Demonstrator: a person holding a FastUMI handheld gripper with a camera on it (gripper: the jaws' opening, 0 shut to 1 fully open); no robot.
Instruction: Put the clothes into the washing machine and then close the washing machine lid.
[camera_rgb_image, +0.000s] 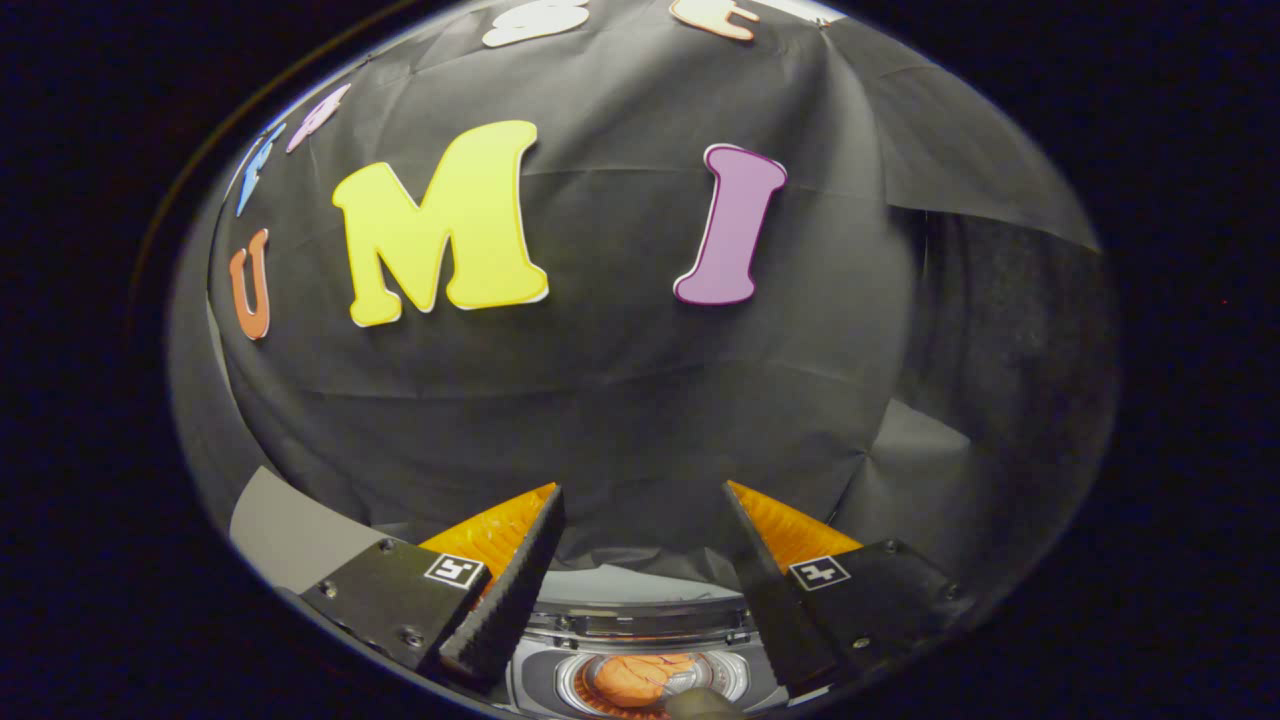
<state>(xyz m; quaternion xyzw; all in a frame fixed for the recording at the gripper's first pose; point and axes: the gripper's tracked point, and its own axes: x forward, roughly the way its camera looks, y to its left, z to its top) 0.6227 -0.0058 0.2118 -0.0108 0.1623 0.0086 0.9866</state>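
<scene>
My gripper (642, 492) is held high and open, nothing between its fingers, pointing at the black cloth wall. Far below, between the finger bases, I see the top of the washing machine (640, 628), grey and silver, with its round drum opening. An orange piece of clothing (632, 678) lies inside the drum. The lid looks raised at the back of the opening, seen edge-on as a grey band (630, 585). A small dull rounded thing (703, 703) shows just in front of the drum; I cannot tell what it is.
The black cloth wall (600, 400) hangs close ahead beyond the fingers. A grey panel (290, 535) shows down to the left of the left finger, and a grey patch of wall (915, 470) shows to the right.
</scene>
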